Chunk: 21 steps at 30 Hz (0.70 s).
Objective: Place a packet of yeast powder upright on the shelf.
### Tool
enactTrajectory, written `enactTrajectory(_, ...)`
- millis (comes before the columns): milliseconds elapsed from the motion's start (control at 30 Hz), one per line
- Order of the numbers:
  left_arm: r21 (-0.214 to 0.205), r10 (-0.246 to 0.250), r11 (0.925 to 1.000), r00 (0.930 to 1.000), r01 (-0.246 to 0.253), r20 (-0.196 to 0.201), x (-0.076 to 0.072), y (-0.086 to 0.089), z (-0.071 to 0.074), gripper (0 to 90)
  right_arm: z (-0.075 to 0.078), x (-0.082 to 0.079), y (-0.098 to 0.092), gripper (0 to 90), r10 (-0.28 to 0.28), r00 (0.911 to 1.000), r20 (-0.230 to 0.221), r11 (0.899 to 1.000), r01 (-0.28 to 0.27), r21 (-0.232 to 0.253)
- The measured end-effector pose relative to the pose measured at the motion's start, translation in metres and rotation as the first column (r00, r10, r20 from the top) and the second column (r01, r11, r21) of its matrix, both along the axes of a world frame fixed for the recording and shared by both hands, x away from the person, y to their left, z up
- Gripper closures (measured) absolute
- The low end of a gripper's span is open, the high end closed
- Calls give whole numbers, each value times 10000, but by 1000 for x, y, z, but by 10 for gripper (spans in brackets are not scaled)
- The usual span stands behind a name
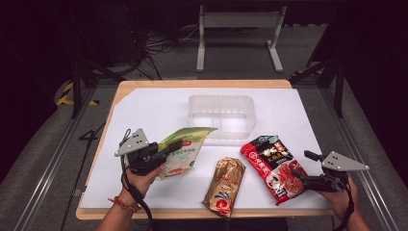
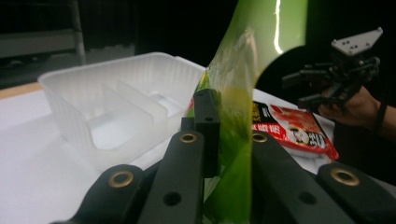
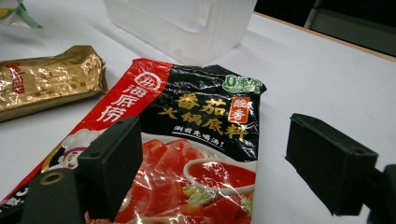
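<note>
My left gripper (image 1: 174, 145) is shut on the lower edge of a green snack pouch (image 1: 186, 148) and holds it lifted off the white table, at the left. In the left gripper view, the pouch (image 2: 243, 70) stands up between the black jaws of that gripper (image 2: 231, 116). A red and black hotpot-base packet (image 1: 274, 166) lies flat at the right. My right gripper (image 1: 303, 166) stands open at that packet's right edge. Seen from the right gripper view, the packet (image 3: 196, 121) lies under and ahead of its spread jaws (image 3: 215, 158), with nothing between them.
A clear plastic divided tray (image 1: 221, 115) stands at the middle back of the white sheet. A gold foil packet (image 1: 223, 185) lies near the front edge between the two hands. The wooden table edge (image 1: 202, 83) borders the sheet; dark floor and metal frames surround it.
</note>
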State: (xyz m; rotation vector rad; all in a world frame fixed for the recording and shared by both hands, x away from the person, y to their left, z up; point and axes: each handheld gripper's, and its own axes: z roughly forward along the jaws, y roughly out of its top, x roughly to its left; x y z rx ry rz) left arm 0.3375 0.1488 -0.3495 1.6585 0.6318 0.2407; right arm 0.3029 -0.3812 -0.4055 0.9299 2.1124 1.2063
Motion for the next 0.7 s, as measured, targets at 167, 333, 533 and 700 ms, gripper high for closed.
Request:
enactTrajectory(167, -156, 179, 9997, 9994, -175, 301, 1, -1, 11, 900, 0, -4, -2, 191, -26, 10000, 25, 10000, 26, 44)
enactTrajectory(333, -260, 438, 9987, 9982, -428, 399, 8, -4, 18, 900, 1, -5, -5, 191, -73, 9999, 78, 9999, 72, 146)
enactTrajectory(533, -354, 756, 9966, 9965, -743, 354, 22, -7, 19, 900, 0, -6, -3, 192, -24, 10000, 96, 10000, 24, 39)
enactTrajectory(700, -343, 829, 9961, 9956, -814, 427, 32, -16, 26, 900, 1, -6, -3, 192, -25, 9999, 156, 10000, 25, 25)
